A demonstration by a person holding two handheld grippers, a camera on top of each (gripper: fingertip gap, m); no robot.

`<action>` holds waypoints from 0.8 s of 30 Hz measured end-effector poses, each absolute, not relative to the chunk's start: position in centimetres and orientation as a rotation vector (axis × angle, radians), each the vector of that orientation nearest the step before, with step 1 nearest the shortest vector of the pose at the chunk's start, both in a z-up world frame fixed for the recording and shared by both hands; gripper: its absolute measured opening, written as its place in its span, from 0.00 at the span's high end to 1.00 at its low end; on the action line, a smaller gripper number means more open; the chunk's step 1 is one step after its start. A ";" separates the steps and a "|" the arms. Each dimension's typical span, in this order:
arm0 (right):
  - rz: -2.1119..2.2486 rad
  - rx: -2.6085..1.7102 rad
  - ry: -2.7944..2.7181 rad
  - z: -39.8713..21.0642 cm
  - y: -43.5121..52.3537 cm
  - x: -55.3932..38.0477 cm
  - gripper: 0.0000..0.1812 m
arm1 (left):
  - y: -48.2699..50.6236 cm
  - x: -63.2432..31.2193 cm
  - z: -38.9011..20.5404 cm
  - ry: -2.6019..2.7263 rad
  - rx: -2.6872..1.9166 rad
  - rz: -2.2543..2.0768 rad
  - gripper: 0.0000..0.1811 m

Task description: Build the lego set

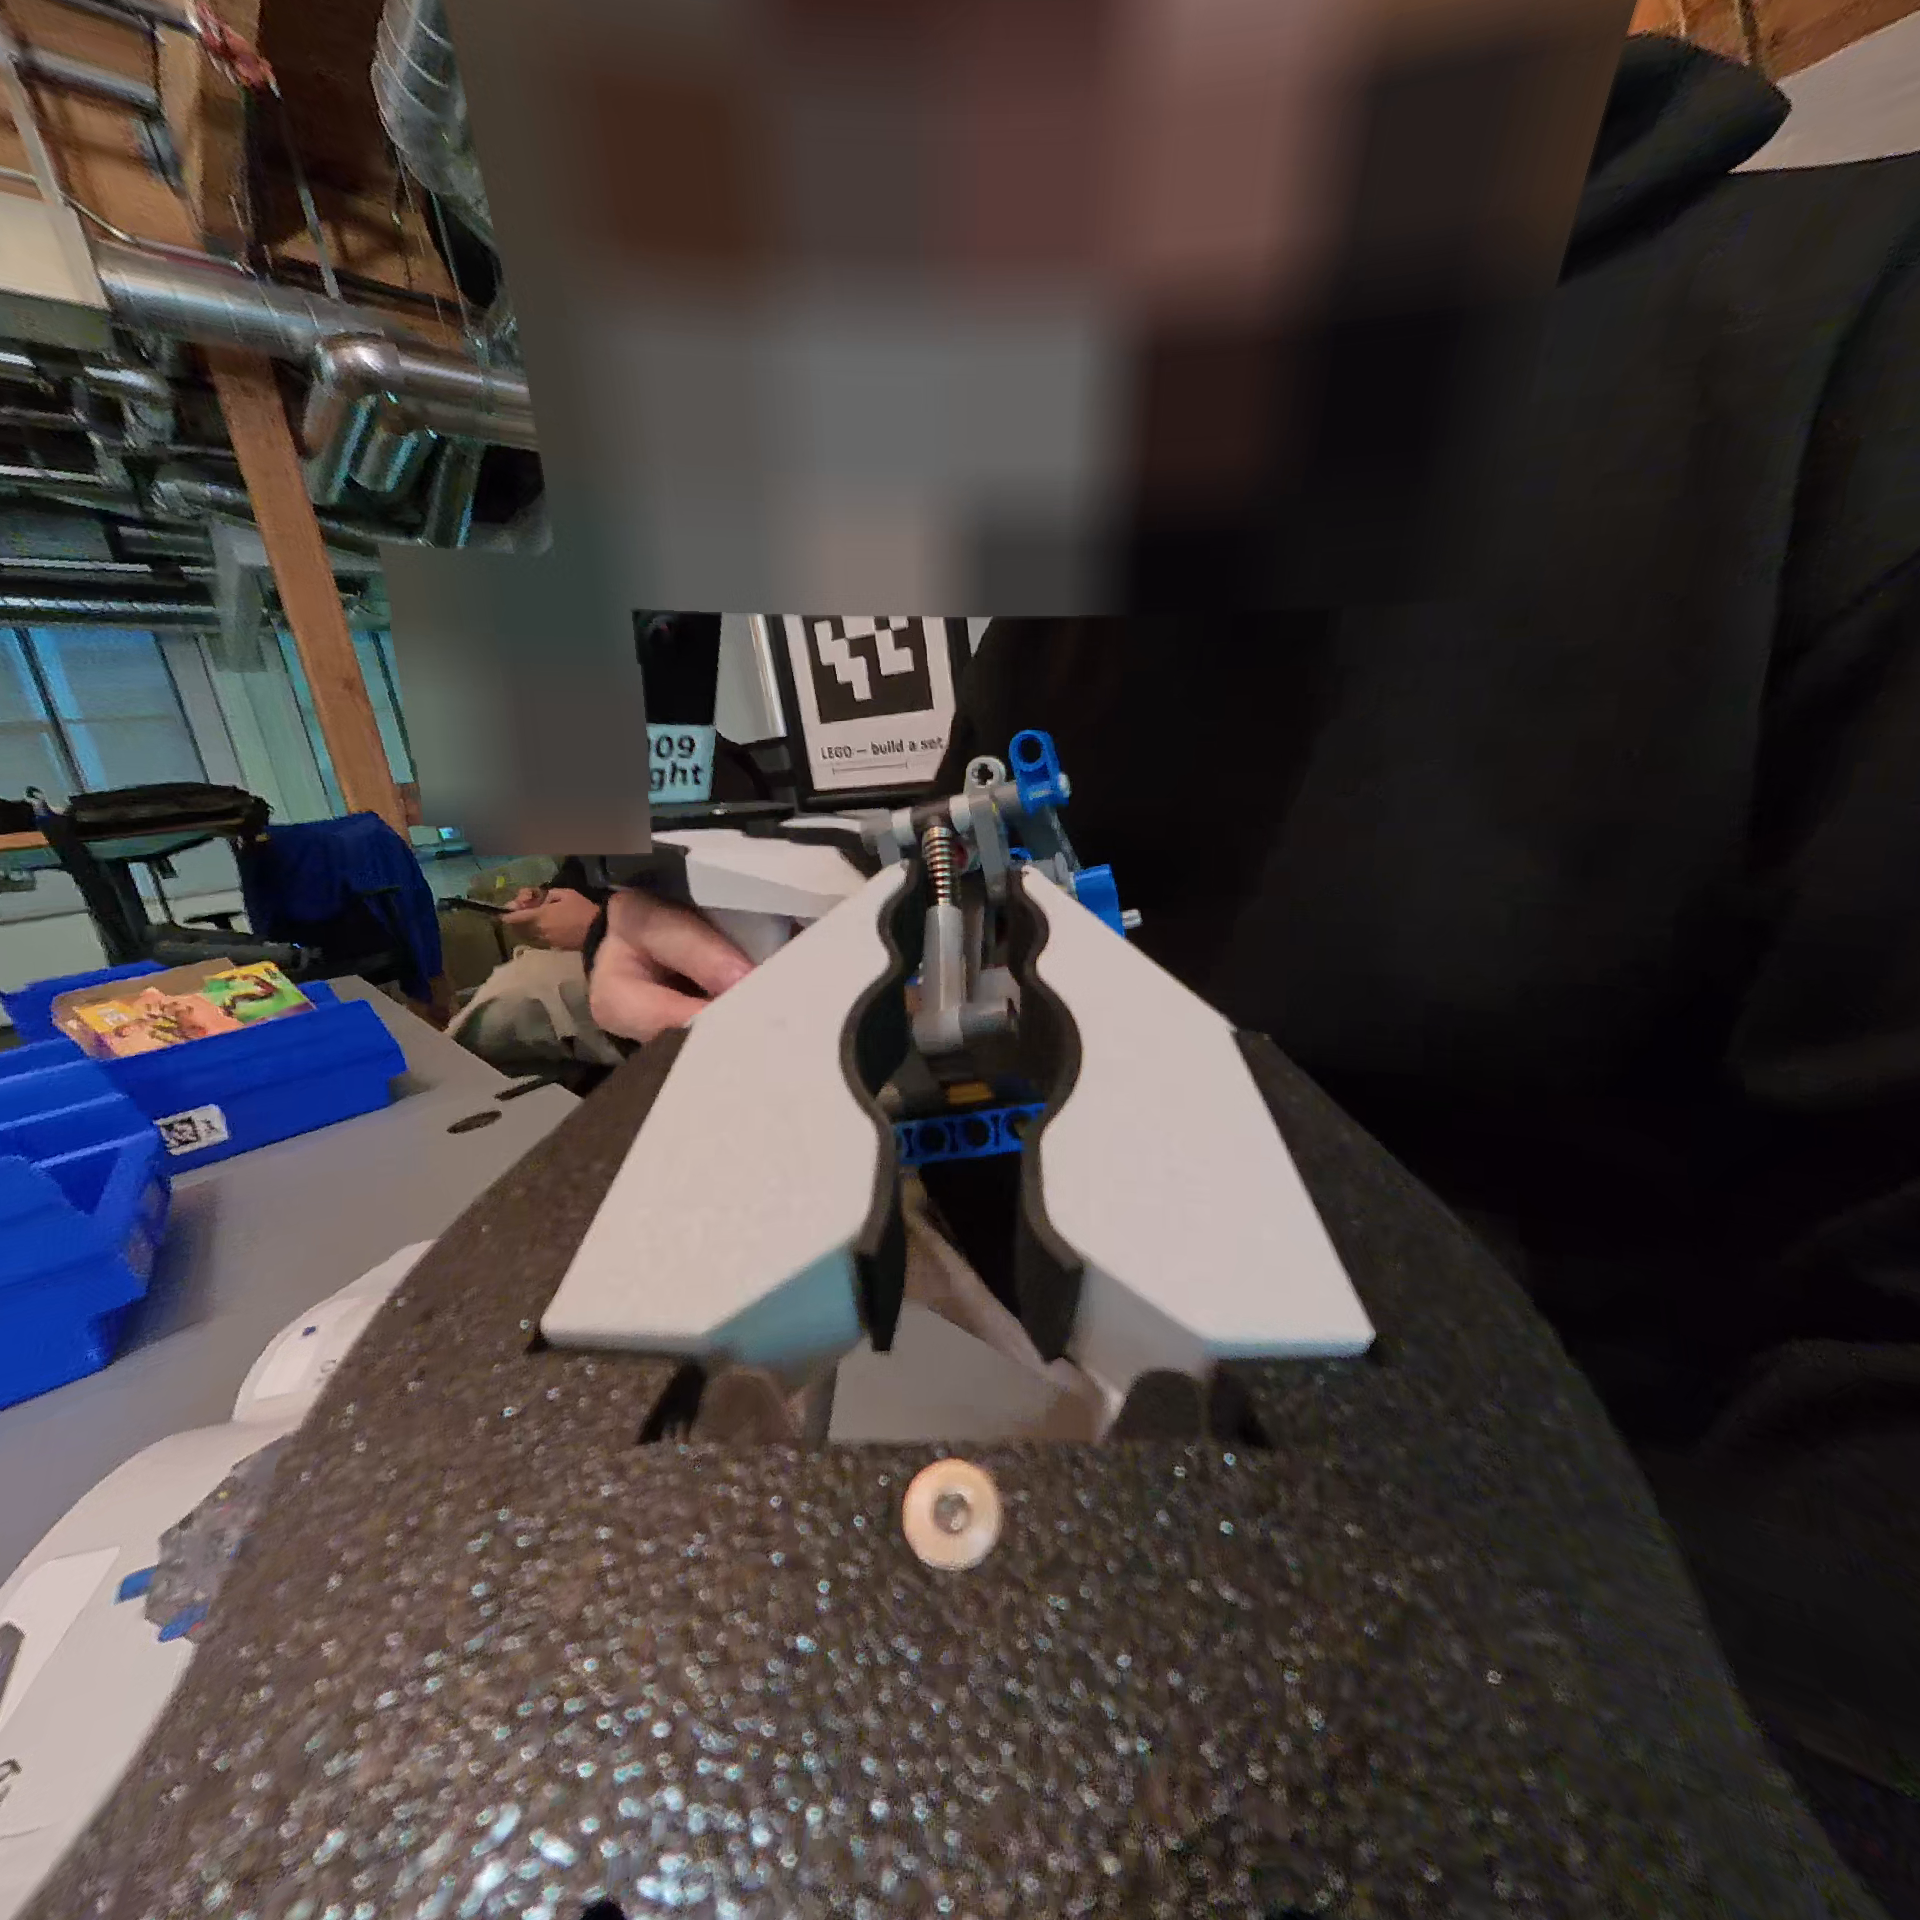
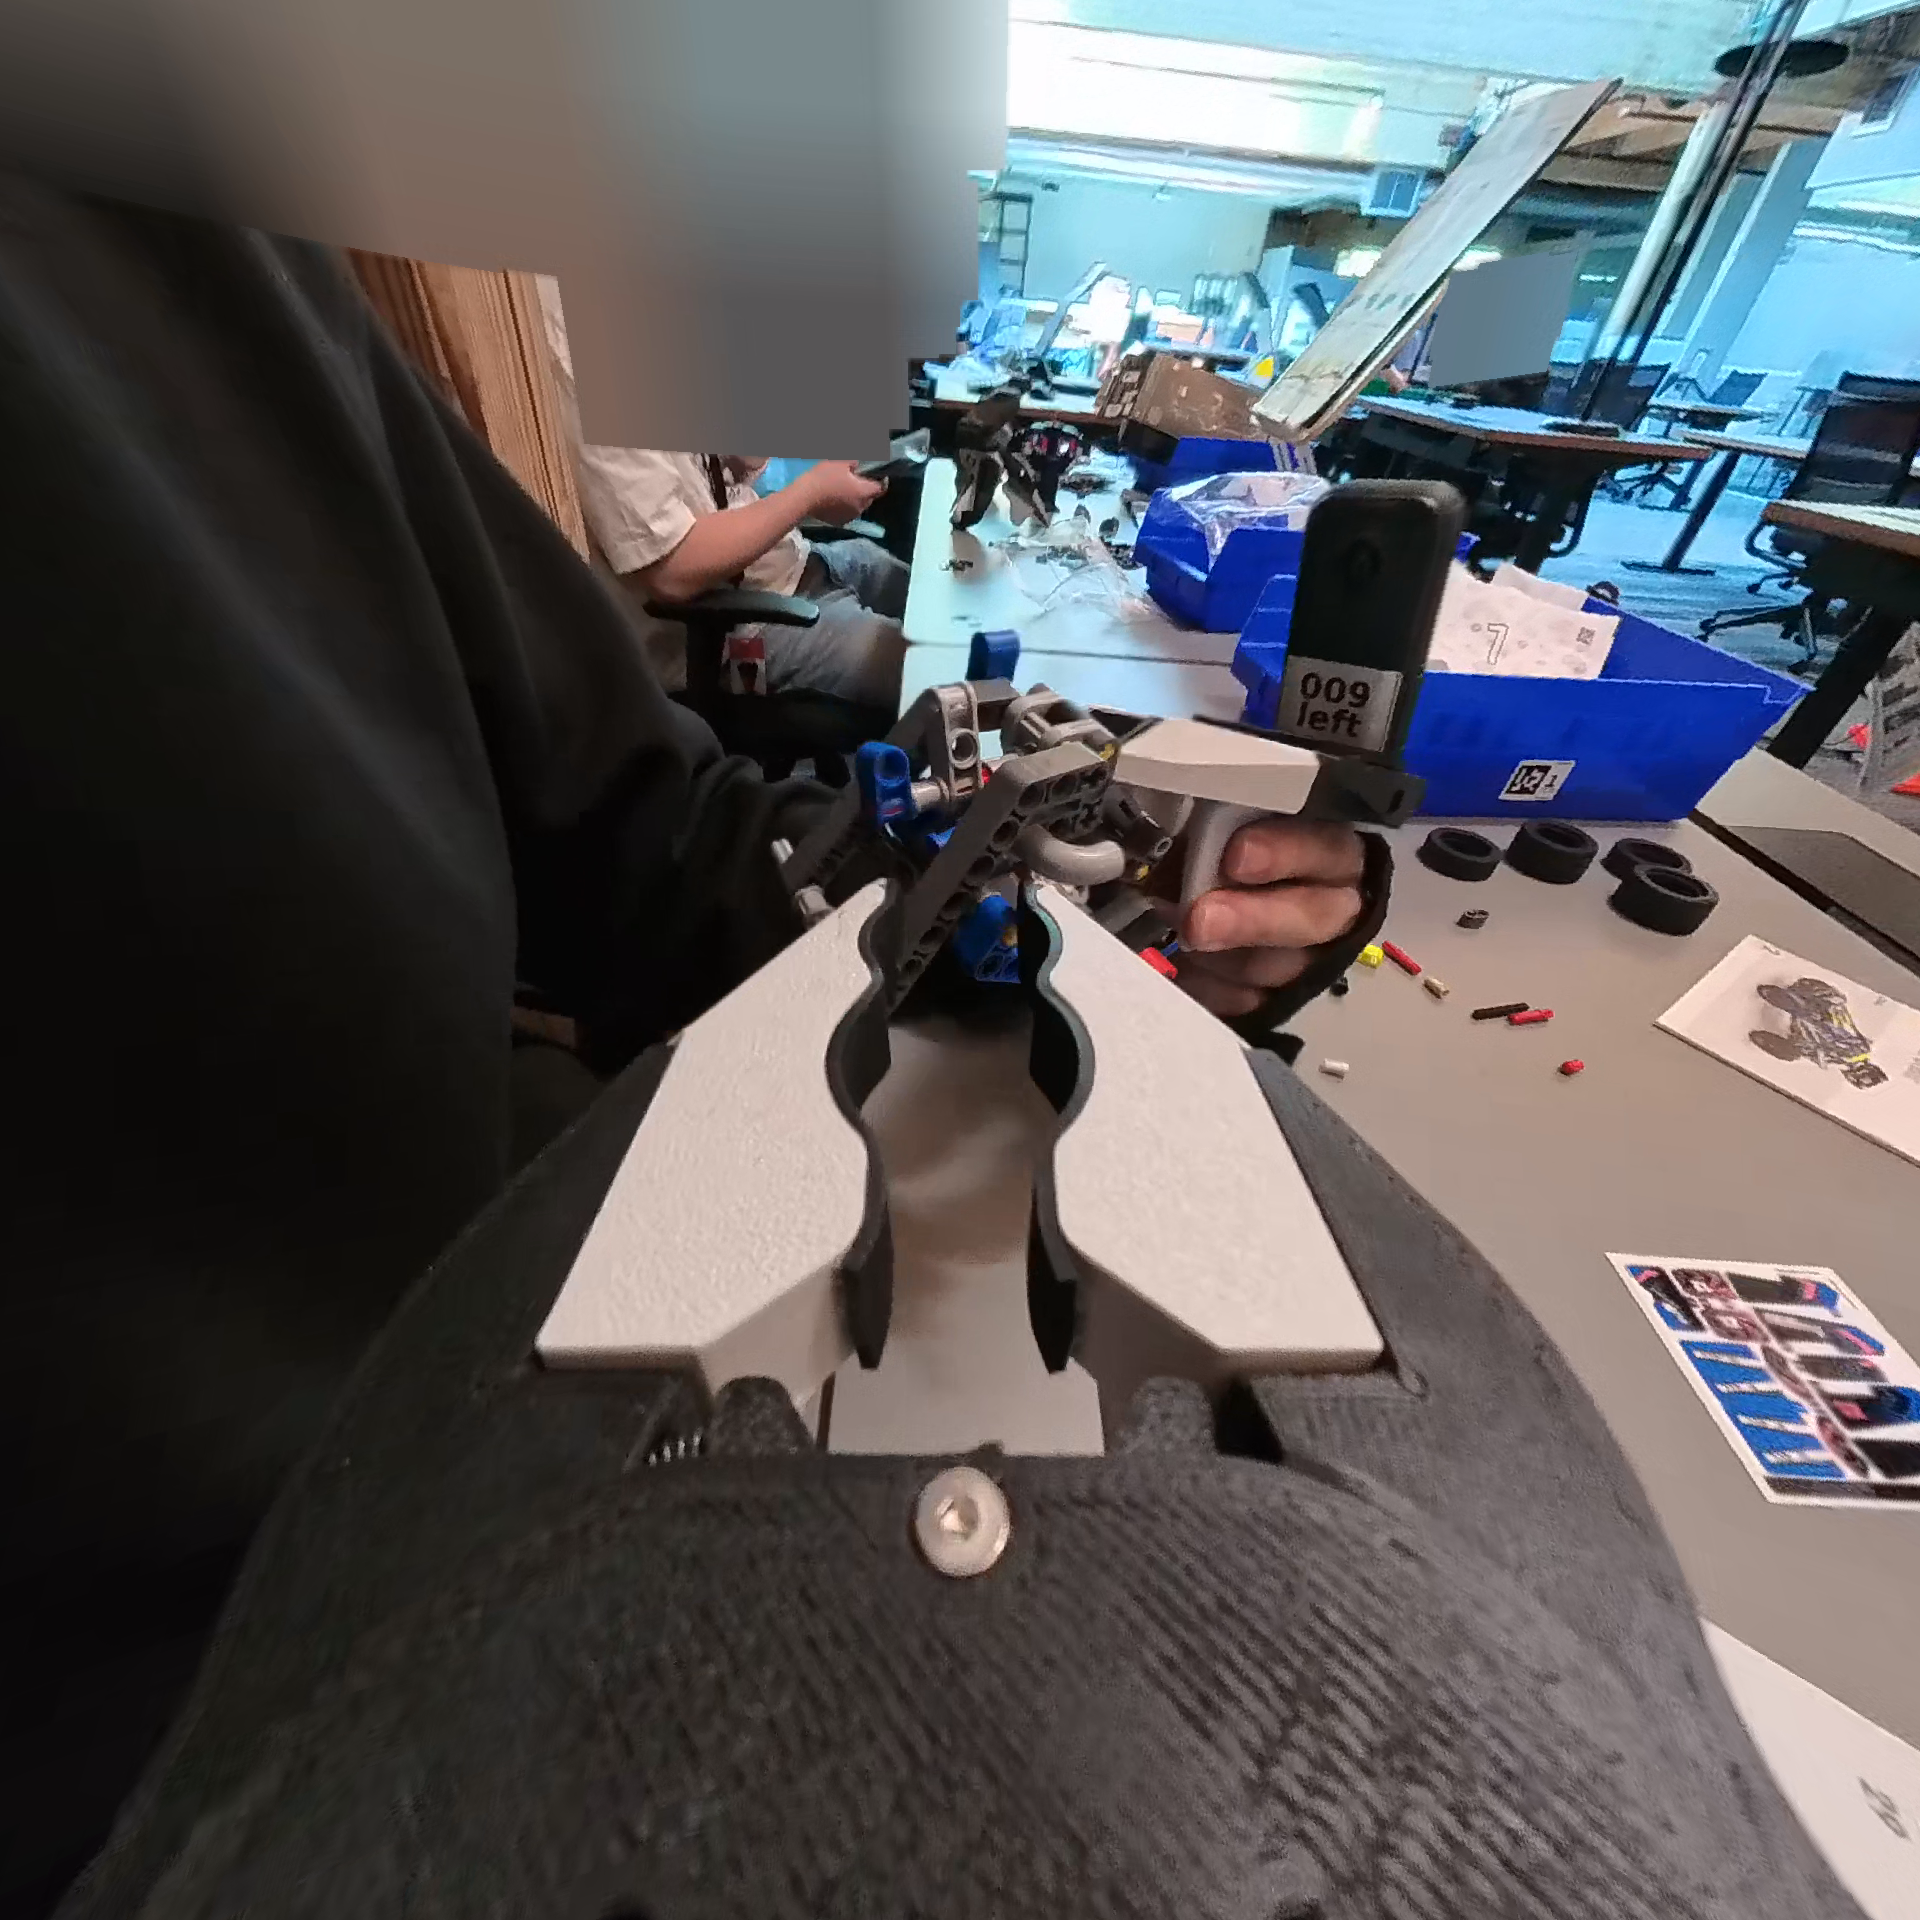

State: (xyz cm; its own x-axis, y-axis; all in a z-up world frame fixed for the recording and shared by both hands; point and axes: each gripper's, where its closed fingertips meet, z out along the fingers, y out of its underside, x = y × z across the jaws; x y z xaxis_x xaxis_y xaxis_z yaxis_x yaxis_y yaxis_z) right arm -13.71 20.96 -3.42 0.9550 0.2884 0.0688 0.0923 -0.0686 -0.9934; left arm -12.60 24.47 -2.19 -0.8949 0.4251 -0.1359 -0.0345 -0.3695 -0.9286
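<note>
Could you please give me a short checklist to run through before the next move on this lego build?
1. Left gripper has hold of the lego model: ok, the model sits pinched between its fingers.
2. Right gripper has hold of the model's dark grey beam: cannot tell, the beam lies between the fingers but contact is unclear.
3. Model held off the table: ok, both grippers carry it in the air.
4. Instruction booklet within sight: ok, lying on the table.
5. Tyres at hand: ok, grouped beside the blue bin.
6. Loose small pieces safe from the edge: ok, scattered mid-table.
</note>
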 end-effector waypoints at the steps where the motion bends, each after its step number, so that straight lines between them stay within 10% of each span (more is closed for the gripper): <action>1: 0.171 -1.621 -0.268 -3.2 21.2 -13.6 0.88 | 24.5 -12.3 -2.0 -1.561 -0.506 2.356 0.93; 15: 0.093 -1.554 0.044 -0.5 20.1 -9.4 0.84 | 24.3 -9.5 -0.6 -1.502 -0.346 2.569 0.93; 24: -0.028 -1.540 0.086 -1.4 20.3 -7.2 1.00 | 24.0 -6.8 -1.5 -1.602 -0.153 2.606 0.98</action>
State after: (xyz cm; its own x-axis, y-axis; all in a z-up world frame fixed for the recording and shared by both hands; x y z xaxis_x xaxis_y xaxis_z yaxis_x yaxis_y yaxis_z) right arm -7.21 20.28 -1.44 0.9966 -0.0728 -0.0382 -0.0360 0.0312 -0.9989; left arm -6.75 24.00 -1.54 -0.9919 0.1195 -0.0437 -0.0150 -0.4505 -0.8926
